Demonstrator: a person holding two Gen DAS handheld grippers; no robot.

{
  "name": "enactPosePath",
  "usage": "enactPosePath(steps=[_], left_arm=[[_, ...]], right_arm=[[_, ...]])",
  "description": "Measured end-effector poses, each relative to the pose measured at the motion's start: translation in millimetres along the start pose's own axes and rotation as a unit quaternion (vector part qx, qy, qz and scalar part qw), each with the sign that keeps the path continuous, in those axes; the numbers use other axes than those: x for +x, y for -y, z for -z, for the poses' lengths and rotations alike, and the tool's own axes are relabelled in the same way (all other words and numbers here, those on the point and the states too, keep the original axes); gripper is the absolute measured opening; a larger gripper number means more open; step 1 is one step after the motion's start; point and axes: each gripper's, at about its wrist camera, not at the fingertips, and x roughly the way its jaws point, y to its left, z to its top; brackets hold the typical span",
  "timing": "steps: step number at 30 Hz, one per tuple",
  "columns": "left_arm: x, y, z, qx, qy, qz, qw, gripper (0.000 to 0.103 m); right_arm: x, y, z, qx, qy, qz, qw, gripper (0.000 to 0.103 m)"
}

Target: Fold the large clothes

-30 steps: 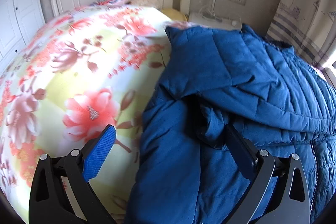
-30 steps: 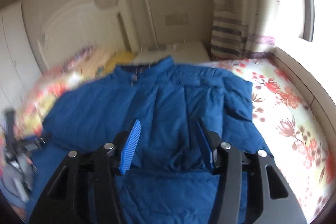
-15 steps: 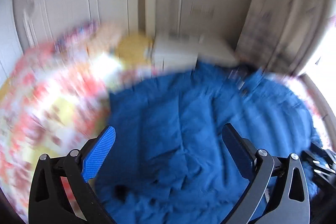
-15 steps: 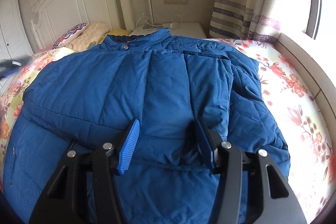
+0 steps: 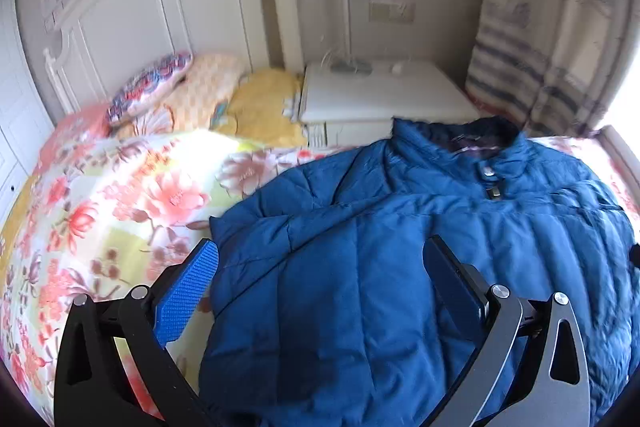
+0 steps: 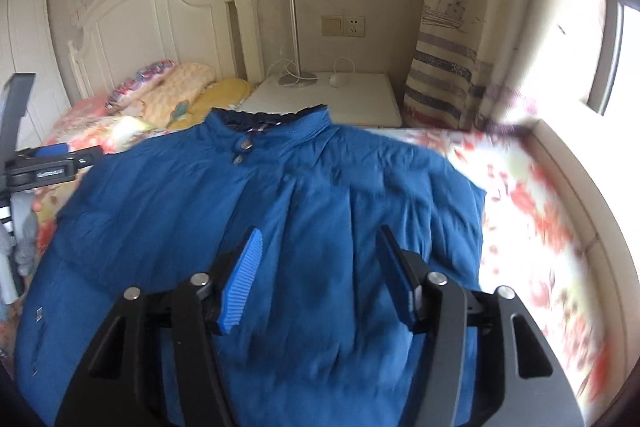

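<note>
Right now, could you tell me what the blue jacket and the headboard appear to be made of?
Blue jacket: likely a padded synthetic shell, matte with slight sheen; stitched quilting channels show. Headboard: seemingly white-painted wood, smooth with moulded panels.

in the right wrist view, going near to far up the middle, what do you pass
right gripper, its jaws opening with nothing gripped → blue jacket → jacket collar → white nightstand → wall socket
</note>
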Motion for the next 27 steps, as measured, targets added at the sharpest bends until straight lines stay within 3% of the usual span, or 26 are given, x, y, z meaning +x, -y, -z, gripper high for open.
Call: enactPosePath(steps=[3, 6, 11, 15, 18, 21, 24, 27], left_arm=[[45, 4, 12, 0.008, -0.054, -0.010, 0.9985, 0.099], [48, 4, 27, 0.008, -0.023, -0.006, 0.9997, 0.099], [44, 3, 25, 0.004, -0.028, -0.008, 0.9996, 0.099], [-4, 7, 34, -0.006, 0.016, -0.003, 0.9998, 0.098], [-35, 30, 54, 0.025, 0.034, 0.013, 0.9990, 0.098], [-29, 56, 76, 0.065, 0.014, 0.007, 0.9978, 0.098], [-10, 64, 91, 0.075, 0.007, -0.008, 0.9971, 0.099], [-5, 60, 91, 0.062, -0.002, 0.008, 0.9980, 0.099]], right_arm=[[39, 4, 1, -0.011, -0.051, 0.018, 0.998, 0.062], [48, 6, 14, -0.013, -0.037, 0.008, 0.999, 0.063], [48, 10, 12, -0.004, -0.038, -0.003, 0.999, 0.064], [7, 2, 11, 0.004, 0.001, -0.010, 1.000, 0.064], [-13, -20, 23, -0.028, 0.015, -0.011, 0.999, 0.071], [13, -32, 41, -0.058, -0.028, 0.012, 0.998, 0.076], [18, -32, 43, -0.053, -0.029, 0.010, 0.998, 0.078], [17, -31, 44, -0.051, -0.029, 0.008, 0.998, 0.078]])
